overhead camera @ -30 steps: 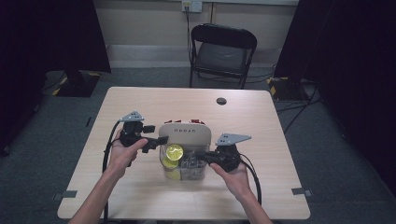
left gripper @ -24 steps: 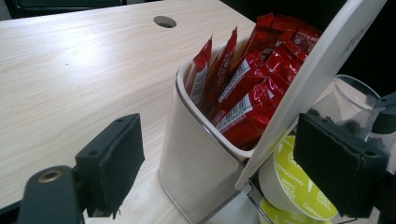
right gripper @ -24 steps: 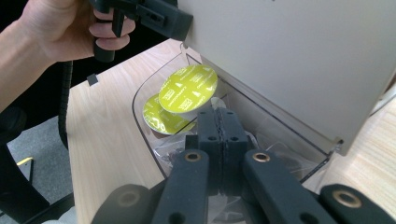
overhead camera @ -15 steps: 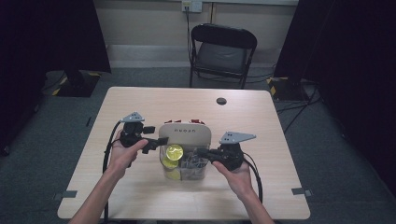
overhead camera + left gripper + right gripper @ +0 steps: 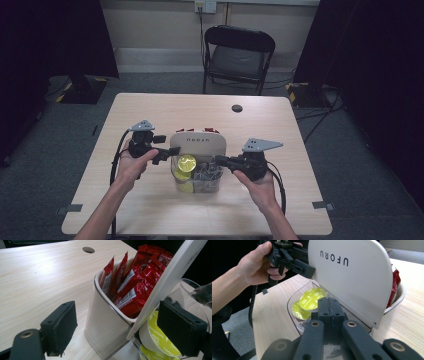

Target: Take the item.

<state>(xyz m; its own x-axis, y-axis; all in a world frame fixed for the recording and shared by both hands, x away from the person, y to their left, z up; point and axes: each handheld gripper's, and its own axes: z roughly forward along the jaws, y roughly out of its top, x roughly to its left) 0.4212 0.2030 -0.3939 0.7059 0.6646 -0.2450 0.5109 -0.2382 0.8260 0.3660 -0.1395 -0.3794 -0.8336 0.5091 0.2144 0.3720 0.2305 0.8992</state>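
A lidded organiser sits mid-table. Its white lid (image 5: 197, 145) (image 5: 352, 277), marked UFORU, stands tilted up. Red sachets (image 5: 135, 287) (image 5: 192, 130) fill the white back compartment (image 5: 102, 322). The clear front compartment (image 5: 197, 189) holds yellow-green capsules (image 5: 186, 162) (image 5: 310, 301) and grey tea bags (image 5: 207, 175). My left gripper (image 5: 170, 152) (image 5: 121, 330) is open, its jaws straddling the lid's left edge and the container's corner, and one jaw touches the lid's edge. My right gripper (image 5: 217, 160) (image 5: 328, 307) is shut, tips over the clear compartment under the raised lid. I see nothing between its pads.
A dark round hole (image 5: 237, 108) (image 5: 88, 250) lies in the wooden table (image 5: 280, 120) behind the organiser. A black folding chair (image 5: 239, 55) stands beyond the far edge. Cables trail from both grippers toward the near edge.
My right gripper has shifted slightly to the right. The left hand and the raised lid have stayed put.
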